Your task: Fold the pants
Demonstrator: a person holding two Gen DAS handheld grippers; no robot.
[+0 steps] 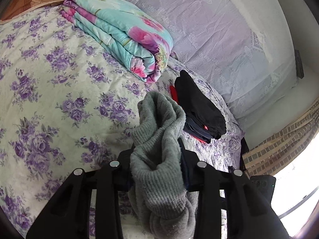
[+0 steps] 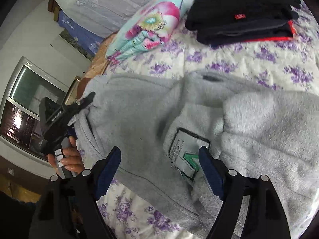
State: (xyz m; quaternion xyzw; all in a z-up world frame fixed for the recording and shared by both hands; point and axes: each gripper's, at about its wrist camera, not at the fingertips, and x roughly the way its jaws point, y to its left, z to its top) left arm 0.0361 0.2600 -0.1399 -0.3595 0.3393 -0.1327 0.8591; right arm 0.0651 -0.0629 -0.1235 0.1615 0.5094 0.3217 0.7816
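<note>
A floral-quilted bed (image 1: 49, 75) carries grey fleece pants (image 2: 199, 109) at centre. The left gripper (image 1: 159, 159) clamps their ribbed edge, lifting it for folding; the right gripper (image 2: 159, 169) hovers wide at 6 o'clock.

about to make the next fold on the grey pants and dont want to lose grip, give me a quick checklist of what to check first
1. Left claw shut on the grey pants: ok, ribbed fabric is bunched between its fingers.
2. Right claw ready to grasp: ok, open and hovering over the care label; not holding anything yet.
3. Pants spread flat: not ok, the fleece is rumpled and lumpy on the right.
4. Landing room on the floral bedspread: ok, bare area beside the pants.
5. Clearance from the folded dark clothes stack and rolled quilt: ok, both lie apart from the pants.
6. Where the trouser legs end: cannot tell, out of view.
</note>
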